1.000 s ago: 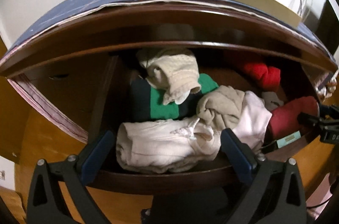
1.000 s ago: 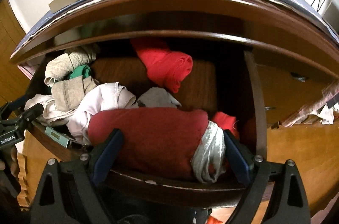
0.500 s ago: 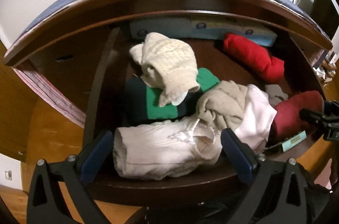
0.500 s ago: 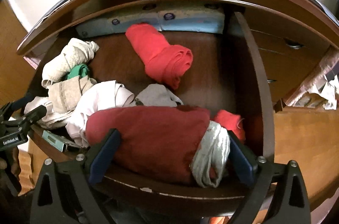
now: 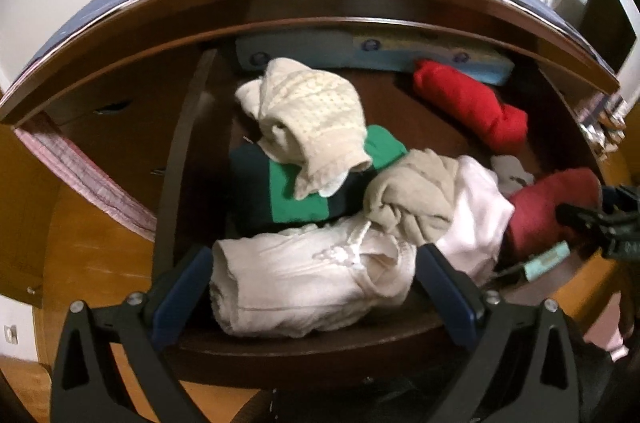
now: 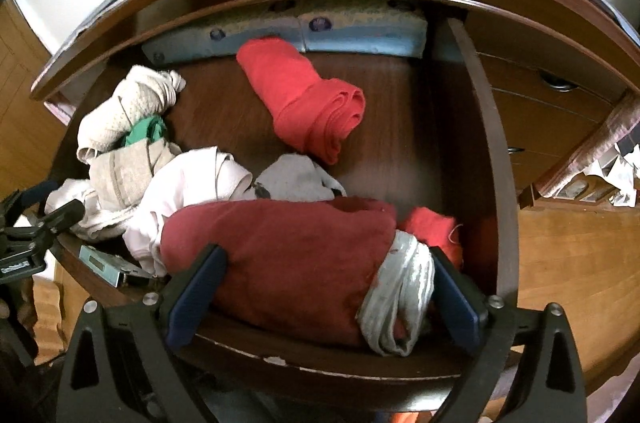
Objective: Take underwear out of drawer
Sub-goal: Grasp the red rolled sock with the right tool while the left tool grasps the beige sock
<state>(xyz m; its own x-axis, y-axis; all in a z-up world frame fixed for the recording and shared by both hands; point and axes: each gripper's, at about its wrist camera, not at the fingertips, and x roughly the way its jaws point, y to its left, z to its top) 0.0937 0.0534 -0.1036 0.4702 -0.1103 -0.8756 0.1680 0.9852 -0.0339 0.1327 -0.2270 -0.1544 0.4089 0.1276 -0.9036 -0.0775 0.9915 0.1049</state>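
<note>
Drawer front rim [image 6: 280, 363] sits under both spread grippers.

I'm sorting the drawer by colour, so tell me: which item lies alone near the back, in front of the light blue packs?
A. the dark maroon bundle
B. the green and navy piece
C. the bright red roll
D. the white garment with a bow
C: the bright red roll lies by itself on the bare drawer floor before the light blue packs.
</note>
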